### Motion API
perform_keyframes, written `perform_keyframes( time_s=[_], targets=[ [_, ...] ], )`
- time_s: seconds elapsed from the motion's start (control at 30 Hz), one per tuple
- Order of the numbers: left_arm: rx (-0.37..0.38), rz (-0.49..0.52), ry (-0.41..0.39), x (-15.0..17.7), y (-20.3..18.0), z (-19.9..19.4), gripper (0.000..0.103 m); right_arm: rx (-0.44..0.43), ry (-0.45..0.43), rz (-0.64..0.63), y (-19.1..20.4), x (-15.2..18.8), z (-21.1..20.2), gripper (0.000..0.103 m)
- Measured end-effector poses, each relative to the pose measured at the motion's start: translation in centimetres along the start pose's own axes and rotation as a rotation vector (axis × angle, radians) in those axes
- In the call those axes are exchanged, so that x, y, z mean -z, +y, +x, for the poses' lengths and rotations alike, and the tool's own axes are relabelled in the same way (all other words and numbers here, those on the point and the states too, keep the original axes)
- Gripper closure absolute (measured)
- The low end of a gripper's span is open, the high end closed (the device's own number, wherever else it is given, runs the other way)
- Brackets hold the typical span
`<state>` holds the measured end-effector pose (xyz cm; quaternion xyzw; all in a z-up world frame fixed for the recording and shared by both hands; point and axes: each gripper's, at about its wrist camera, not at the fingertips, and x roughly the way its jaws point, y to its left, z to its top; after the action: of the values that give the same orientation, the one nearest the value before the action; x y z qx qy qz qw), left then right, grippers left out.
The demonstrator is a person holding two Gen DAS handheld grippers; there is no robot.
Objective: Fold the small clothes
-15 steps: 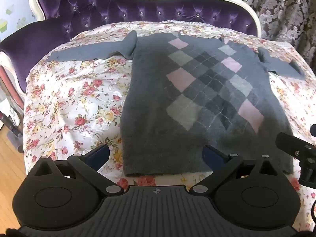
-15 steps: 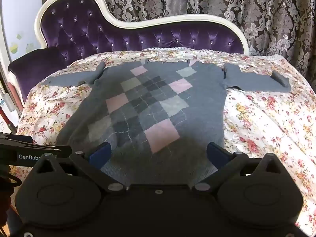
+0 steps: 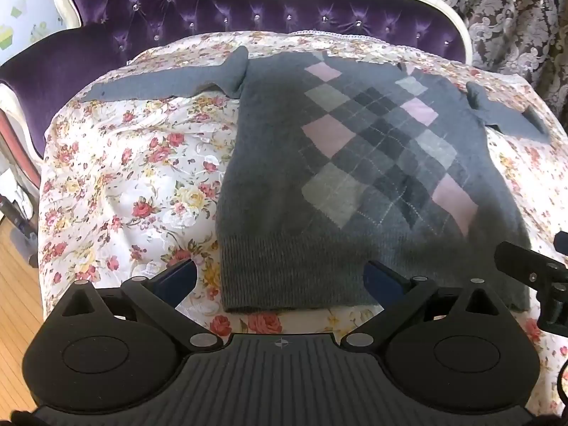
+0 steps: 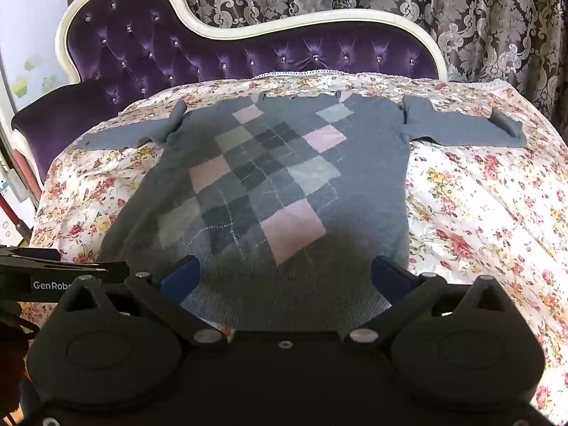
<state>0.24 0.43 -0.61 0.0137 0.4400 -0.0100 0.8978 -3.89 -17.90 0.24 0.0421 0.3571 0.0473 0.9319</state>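
A small grey sweater (image 3: 355, 177) (image 4: 284, 184) with pink and grey argyle diamonds lies flat, front up, on a floral sheet. Both sleeves are spread out sideways, the left sleeve (image 3: 159, 83) (image 4: 124, 136) and the right sleeve (image 3: 507, 117) (image 4: 461, 127). My left gripper (image 3: 280, 277) hovers open over the hem's left corner, with nothing between its blue pads. My right gripper (image 4: 284, 277) hovers open over the hem near its right side, also holding nothing. The right gripper's black body (image 3: 532, 269) shows at the left wrist view's right edge.
The floral sheet (image 3: 124, 177) (image 4: 479, 213) covers a couch with a purple tufted back (image 4: 248, 53) and a white carved frame. Patterned curtains (image 4: 461, 17) hang behind. Wooden floor (image 3: 14, 284) shows at the left.
Both grippers have edged slightly forward over the sweater's hem. The sweater lies as before.
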Motion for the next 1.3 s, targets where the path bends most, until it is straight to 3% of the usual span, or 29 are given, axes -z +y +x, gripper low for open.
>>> perform_keyframes(
  time_s=[1.3],
  targets=[
    [-0.003,-0.015,0.013,-0.25,0.50,0.59,0.001,-0.032,0.037,0.033,-0.12,-0.05,0.73,0.001]
  ],
)
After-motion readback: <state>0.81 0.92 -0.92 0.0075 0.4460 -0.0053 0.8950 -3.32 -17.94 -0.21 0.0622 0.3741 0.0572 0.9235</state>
